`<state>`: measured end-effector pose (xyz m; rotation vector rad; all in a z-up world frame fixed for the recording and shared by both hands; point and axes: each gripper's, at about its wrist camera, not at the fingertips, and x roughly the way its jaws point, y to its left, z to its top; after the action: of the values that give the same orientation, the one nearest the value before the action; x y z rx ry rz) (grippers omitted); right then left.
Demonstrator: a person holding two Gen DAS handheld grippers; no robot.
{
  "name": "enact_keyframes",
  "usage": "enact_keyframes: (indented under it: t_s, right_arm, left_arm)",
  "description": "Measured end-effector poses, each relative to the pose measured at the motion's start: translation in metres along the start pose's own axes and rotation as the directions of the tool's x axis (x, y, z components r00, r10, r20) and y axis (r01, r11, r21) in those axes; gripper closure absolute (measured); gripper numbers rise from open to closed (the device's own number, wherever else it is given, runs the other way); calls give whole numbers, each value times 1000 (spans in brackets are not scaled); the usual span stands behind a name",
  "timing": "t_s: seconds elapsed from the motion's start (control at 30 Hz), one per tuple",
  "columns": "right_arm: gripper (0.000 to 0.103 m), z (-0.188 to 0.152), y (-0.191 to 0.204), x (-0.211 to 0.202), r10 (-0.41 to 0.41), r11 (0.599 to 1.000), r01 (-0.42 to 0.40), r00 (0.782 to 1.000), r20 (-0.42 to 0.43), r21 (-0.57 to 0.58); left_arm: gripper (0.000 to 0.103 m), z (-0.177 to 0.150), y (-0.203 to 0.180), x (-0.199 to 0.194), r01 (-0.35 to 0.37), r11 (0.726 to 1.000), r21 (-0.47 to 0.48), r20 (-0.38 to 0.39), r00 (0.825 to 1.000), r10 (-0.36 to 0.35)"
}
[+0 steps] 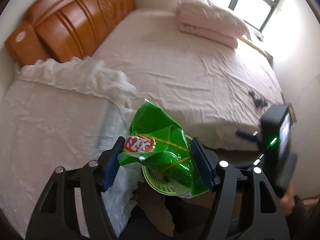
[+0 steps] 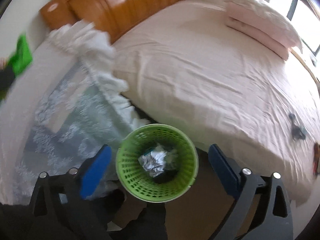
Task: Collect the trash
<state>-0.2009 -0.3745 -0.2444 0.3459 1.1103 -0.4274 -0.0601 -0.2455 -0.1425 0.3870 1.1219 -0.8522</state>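
My left gripper (image 1: 158, 160) is shut on a crumpled green snack wrapper (image 1: 160, 136) with a red and white logo, held above the green mesh waste basket (image 1: 160, 186). In the right wrist view the green basket (image 2: 138, 182) stands on the floor between the bed and a cloth-covered table, with crumpled silver foil (image 2: 156, 160) and dark scraps inside. My right gripper (image 2: 160, 164) is open and empty, its blue fingers (image 2: 96, 170) on either side of the basket's mouth, above it. The wrapper shows as a green blur at that view's left edge (image 2: 21, 58).
A bed with a pink sheet (image 1: 190, 70), folded pink quilt (image 1: 210, 22) and wooden headboard (image 1: 76, 26) fills the back. A white lace-covered table (image 1: 50, 120) is at left. Small dark items (image 2: 298, 130) lie on the bed's right side. The right gripper's body (image 1: 280, 136) is at far right.
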Motion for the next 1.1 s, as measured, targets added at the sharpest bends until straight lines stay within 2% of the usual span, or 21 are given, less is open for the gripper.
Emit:
enact_keyframes:
  t_s: [0.13,0.23,0.3,0.4,0.57,0.73,0.87,1.0,1.07,1.1]
  right_arm:
    - [2,4,-46,-13,-68,995,65,997,30,80]
    - [2,6,-70,-26,-93,987,86,994,50,139]
    - [2,6,-83,-32,-112,981,101,992,60,164]
    - [2,5,-94,-39,-136,976,122,988,67,180]
    - [2,2,-101,-38,-142,972,128,988,58,195]
    - [2,3,-94,-38,-127,977,114,990,63,179]
    - [2,15,-72,-43,-100,988,87,990,99,130]
    - [2,39,-30,-54,-21,999,15,987,157,45]
    - [2,54,2,-63,36,999,-32,980,194,-26]
    - [2,60,18,-68,66,997,-54,975,211,-62]
  left_arm:
    - [34,-4,-19,28,41,999,36,-76,996,-39]
    - [14,-9,-31,51,78,995,68,-129,989,-69]
    - [13,-13,-38,64,65,994,87,-149,988,-51]
    - [12,-18,-44,81,88,994,72,-200,977,-72]
    - [9,-22,-46,86,103,994,46,-214,972,-91]
    - [9,-21,-43,77,89,995,41,-183,980,-80]
    - [9,-17,-26,55,25,1000,-4,-122,992,-25]
    - [9,-9,13,9,-64,992,-106,-18,998,63]
    - [9,-7,34,-16,-110,981,-160,33,993,117]
    - [9,-7,50,-34,-144,969,-199,70,985,161]
